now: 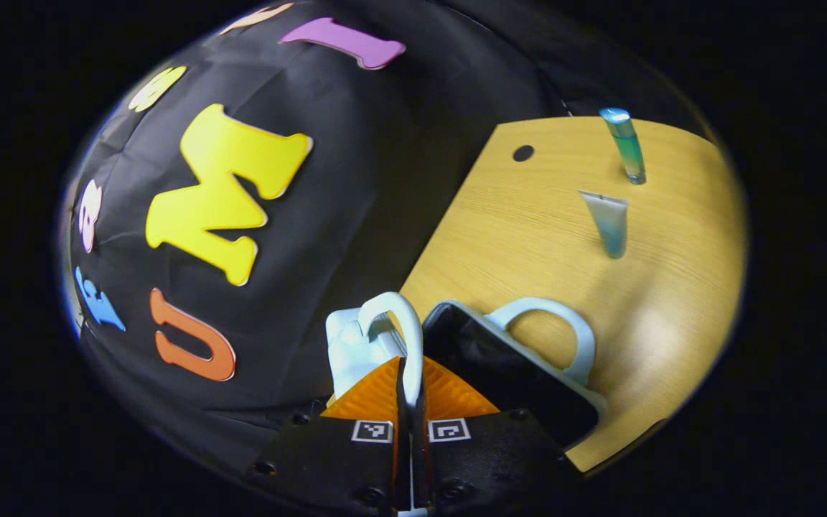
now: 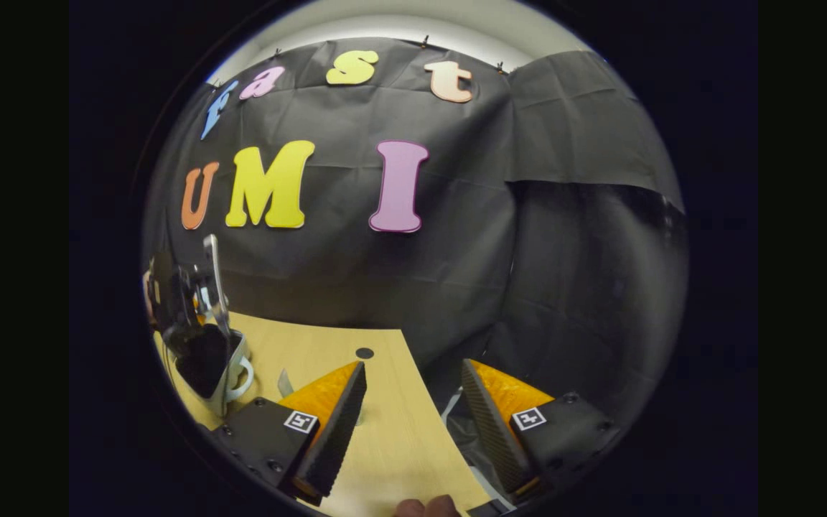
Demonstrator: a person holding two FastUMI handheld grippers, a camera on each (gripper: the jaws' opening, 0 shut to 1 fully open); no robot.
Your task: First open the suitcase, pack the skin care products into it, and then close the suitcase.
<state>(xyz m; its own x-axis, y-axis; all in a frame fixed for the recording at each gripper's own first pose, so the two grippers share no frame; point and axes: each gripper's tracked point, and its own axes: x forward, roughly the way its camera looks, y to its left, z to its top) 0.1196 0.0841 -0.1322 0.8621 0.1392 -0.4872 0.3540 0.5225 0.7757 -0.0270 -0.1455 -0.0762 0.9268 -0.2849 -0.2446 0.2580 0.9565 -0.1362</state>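
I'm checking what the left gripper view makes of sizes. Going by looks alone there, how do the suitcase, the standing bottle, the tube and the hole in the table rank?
1. suitcase, though it sits nearest the camera
2. tube and standing bottle: look alike, not ranked
3. hole in the table

In the left gripper view the left gripper [image 1: 410, 402] has its orange fingers [image 1: 374, 395] closed on the white handle [image 1: 403, 323] of the pale blue suitcase lid [image 1: 352, 345], the handle pinched between them; just beside it the suitcase [image 1: 507, 359] lies open with a dark lining and a second pale handle [image 1: 564, 330] arching over the wooden table [image 1: 528, 230]. Farther along the table a green-blue tube [image 1: 609, 222] lies near a capped teal bottle [image 1: 625, 143], the two apart; a small dark hole [image 1: 522, 153] marks the tabletop near its far edge.
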